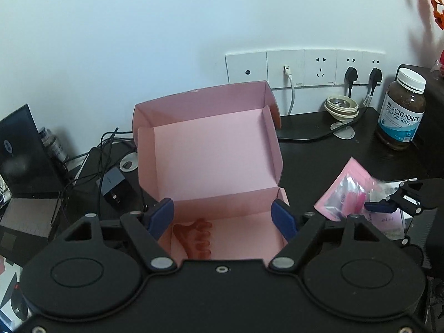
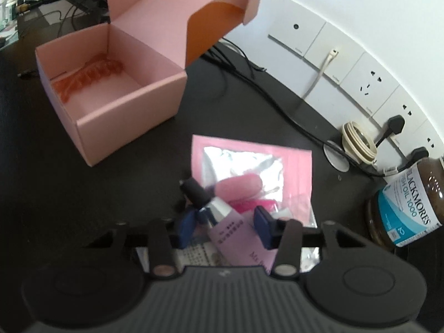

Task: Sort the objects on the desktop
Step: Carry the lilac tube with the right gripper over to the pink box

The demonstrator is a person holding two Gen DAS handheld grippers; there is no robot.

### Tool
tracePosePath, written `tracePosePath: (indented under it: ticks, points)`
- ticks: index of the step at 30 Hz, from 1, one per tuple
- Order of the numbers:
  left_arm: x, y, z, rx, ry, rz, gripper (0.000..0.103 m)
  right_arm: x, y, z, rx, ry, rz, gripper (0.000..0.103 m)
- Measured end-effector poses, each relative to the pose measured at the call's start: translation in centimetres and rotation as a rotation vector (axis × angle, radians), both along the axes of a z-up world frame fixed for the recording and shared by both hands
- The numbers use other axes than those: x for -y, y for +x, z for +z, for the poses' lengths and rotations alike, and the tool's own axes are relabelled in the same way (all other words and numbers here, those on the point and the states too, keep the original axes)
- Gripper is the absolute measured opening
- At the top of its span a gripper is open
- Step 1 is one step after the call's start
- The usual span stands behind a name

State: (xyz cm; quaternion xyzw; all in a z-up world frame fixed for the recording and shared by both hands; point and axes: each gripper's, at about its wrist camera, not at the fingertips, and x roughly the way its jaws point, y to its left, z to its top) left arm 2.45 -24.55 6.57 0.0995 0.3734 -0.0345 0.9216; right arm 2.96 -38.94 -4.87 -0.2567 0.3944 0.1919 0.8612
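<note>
Over the pink box, the left gripper hung with jaws apart and empty, while the right gripper straddled the pink tube, not visibly clamped, likely to box it.

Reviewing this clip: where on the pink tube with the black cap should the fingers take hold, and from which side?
Probably the flat pink body just below the silver shoulder of the tube, coming from above, fingers either side. It lies flat on the pouch; the cap is narrow and round.
</note>
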Motion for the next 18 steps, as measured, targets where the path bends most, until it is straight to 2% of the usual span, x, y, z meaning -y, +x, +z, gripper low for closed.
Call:
tracePosePath:
  ticks: [3, 5, 10, 13, 18]
  points:
    - [0.0, 0.0, -0.2, -0.007, -0.009, -0.003, 0.078, 0.6, -0.1, 1.5, 0.020, 0.090, -0.028, 0.029]
    - [0.4, 0.0, -0.3, -0.022, -0.013, -0.018, 0.078, 1.4, 0.1, 2.6, 0.032, 0.171, -0.070, 0.028]
    - [2.1, -0.1, -1.0, -0.036, -0.002, -0.064, 0.078, 5.3, 1.3, 4.7, 0.013, 0.477, -0.248, 0.026]
    - [3.3, -0.1, -1.6, -0.053, 0.010, -0.100, 0.078, 7.5, 1.5, 5.1, -0.004, 0.631, -0.332, 0.026]
    - [5.3, -0.6, -2.5, -0.055, 0.017, -0.180, 0.078, 9.8, 0.8, 4.2, -0.038, 0.791, -0.435, 0.026]
